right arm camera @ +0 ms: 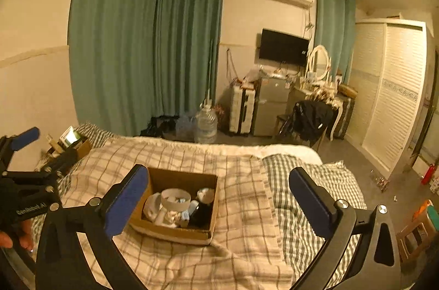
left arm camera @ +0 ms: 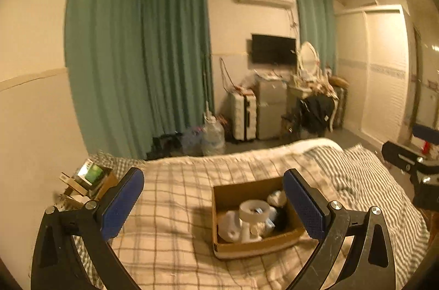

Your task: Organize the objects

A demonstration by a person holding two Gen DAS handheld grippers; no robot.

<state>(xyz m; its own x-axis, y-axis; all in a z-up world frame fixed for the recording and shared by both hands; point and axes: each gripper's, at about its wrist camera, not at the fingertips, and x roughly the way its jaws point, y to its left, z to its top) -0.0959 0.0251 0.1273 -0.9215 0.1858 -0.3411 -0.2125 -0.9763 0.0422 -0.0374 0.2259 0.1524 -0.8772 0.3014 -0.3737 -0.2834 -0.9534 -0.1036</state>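
Observation:
An open cardboard box (left arm camera: pixel 227 194) lies on the checked bedspread (left arm camera: pixel 170 207). It holds a white round tub (left arm camera: pixel 253 212), white pieces and a dark item. It also shows in the right wrist view (right arm camera: pixel 178 179). My left gripper (left arm camera: pixel 214 203) is open and empty, held above the bed in front of the box. My right gripper (right arm camera: pixel 219 201) is open and empty, to the right of the box. Each gripper shows at the edge of the other's view: the right one (left arm camera: pixel 408 155) and the left one (right arm camera: pixel 24 153).
A bedside shelf with small boxes (left arm camera: pixel 87 177) stands at the left wall. Beyond the bed are green curtains (left arm camera: pixel 137 65), a water jug (left arm camera: pixel 212 136), a suitcase (left arm camera: pixel 244 116), a small fridge (right arm camera: pixel 270 106), a cluttered dressing table (right arm camera: pixel 318 92) and a white wardrobe (right arm camera: pixel 389 92). A stool (right arm camera: pixel 417 232) stands at the right.

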